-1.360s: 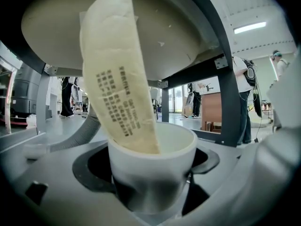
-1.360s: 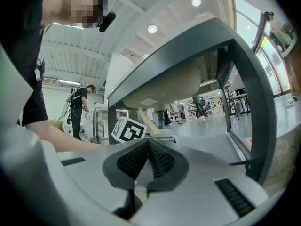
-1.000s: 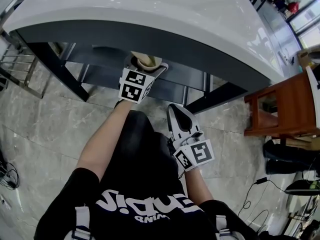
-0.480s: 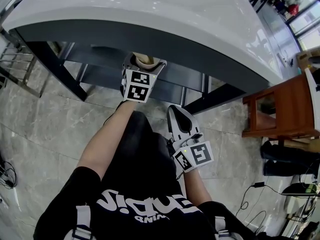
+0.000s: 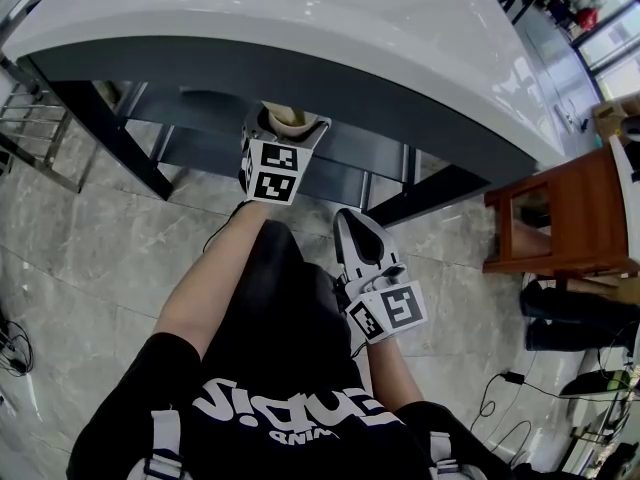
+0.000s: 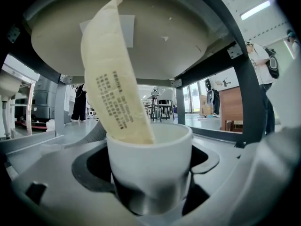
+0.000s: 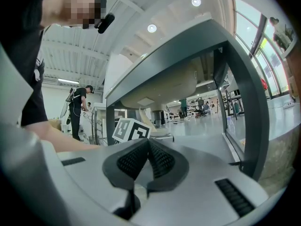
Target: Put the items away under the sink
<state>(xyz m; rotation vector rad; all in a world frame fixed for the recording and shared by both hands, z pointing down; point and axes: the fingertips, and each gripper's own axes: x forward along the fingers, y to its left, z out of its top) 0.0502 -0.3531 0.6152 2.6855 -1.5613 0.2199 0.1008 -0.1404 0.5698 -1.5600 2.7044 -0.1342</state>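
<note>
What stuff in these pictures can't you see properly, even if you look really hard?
- Head view: the sink counter covers the space underneath, so the spot where the cup might go is hidden.
- Head view: the left gripper and the counter's edge hide most of the cup.
- Left gripper view: the print on the packet is too small to read.
- Left gripper view: the jaws hide the cup's bottom.
</note>
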